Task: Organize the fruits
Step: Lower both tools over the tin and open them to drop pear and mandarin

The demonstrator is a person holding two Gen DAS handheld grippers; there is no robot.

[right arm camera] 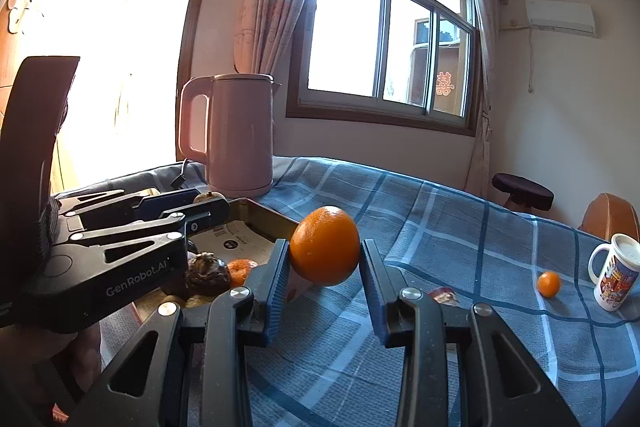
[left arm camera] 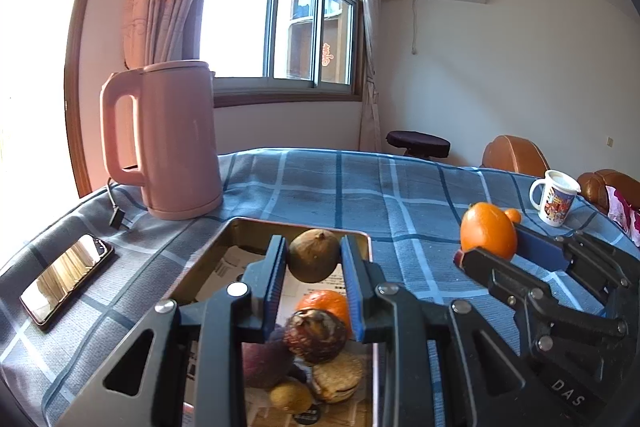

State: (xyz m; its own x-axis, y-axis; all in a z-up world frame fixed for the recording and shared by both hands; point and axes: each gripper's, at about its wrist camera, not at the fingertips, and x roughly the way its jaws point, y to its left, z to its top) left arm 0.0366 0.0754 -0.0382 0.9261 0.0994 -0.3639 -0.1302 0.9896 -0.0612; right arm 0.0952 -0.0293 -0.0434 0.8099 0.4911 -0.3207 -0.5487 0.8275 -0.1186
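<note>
Checked tablecloth [left arm camera: 360, 187] holds one tray [left arm camera: 236, 227], one kettle [left arm camera: 172, 143]; left gripper [left arm camera: 314, 259] pinches one brown fruit [left arm camera: 314, 255], right gripper [right arm camera: 324, 267] one orange [right arm camera: 325, 245].

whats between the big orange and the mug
A small orange, nearer the mug, and a red scrap near the big orange, both on the cloth; the right wrist view shows it.

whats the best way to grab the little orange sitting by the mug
Grip the little orange across its round middle, coming down from above and the near side. It sits alone on the cloth, but the mug stands close on its right, so keep the fingers off that side.
</note>
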